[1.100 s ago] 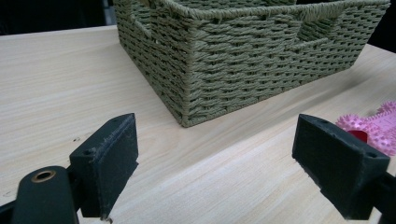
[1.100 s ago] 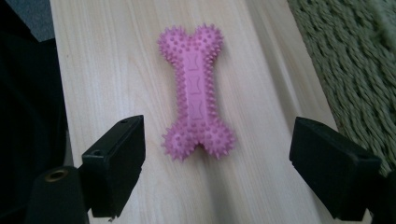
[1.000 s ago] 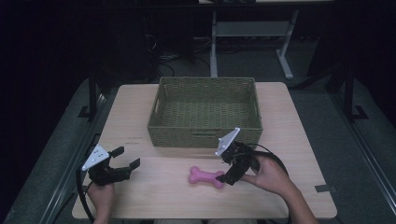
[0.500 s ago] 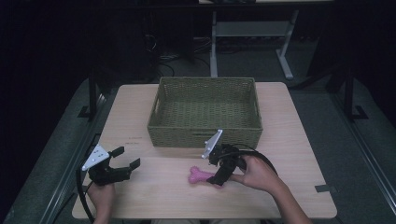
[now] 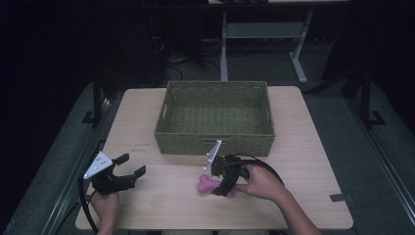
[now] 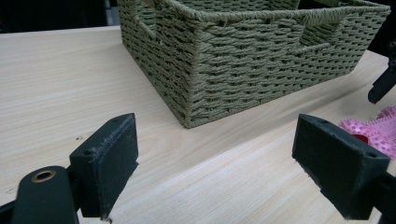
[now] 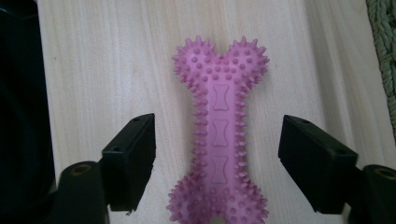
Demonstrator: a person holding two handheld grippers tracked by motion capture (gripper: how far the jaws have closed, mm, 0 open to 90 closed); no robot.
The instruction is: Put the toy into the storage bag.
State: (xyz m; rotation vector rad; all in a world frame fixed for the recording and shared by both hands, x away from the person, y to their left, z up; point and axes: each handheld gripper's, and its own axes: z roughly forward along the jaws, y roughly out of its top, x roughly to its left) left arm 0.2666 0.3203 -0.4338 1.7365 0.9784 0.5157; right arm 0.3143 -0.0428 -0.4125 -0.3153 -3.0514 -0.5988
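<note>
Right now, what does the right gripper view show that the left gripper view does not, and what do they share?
Only the right gripper view shows the whole pink bone toy, spiked, lying between the open right claw pads without touching them. Only the left gripper view shows the woven basket front wall with its handle slot, and the open left claw. Both show the wooden table, part of the toy and some basket weave.

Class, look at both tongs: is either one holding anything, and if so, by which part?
Nothing is held. The right tongs stand open astride the pink bone toy's shaft; the left tongs are open.
</note>
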